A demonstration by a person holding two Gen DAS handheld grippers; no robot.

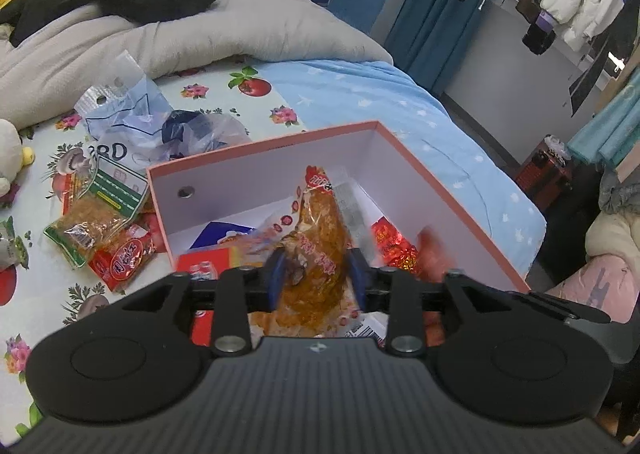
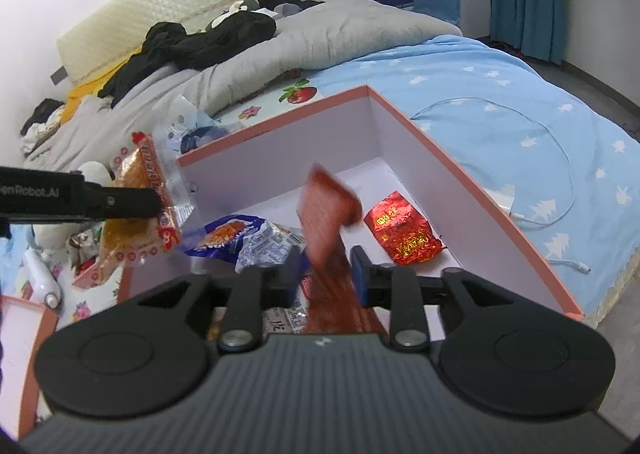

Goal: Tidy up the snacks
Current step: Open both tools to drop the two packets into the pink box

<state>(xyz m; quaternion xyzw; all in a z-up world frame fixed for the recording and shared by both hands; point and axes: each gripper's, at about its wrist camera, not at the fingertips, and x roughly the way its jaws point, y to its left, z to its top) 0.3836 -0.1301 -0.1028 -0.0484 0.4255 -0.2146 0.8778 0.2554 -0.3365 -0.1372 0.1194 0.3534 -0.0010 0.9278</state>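
A pink-rimmed white box [image 1: 260,142] [image 2: 460,158] stands on the bed. My left gripper [image 1: 316,274] is shut on an orange-brown snack packet [image 1: 320,238] and holds it over the box's left part; the right wrist view shows that packet [image 2: 136,190] in the left gripper above the box's left wall. My right gripper [image 2: 326,274] has its jaws apart around a blurred red packet [image 2: 330,210] over the box; I cannot tell whether it grips it. Inside the box lie a shiny red packet [image 2: 402,232] [image 1: 394,246] and a blue-white packet [image 2: 240,238].
Loose snack packets [image 1: 100,238] and clear plastic bags [image 1: 132,118] lie on the flowered sheet left of the box. A grey duvet [image 1: 200,34] with black clothes lies behind. A white cable [image 2: 552,190] lies on the blue blanket to the right. A box lid [image 2: 24,338] sits at left.
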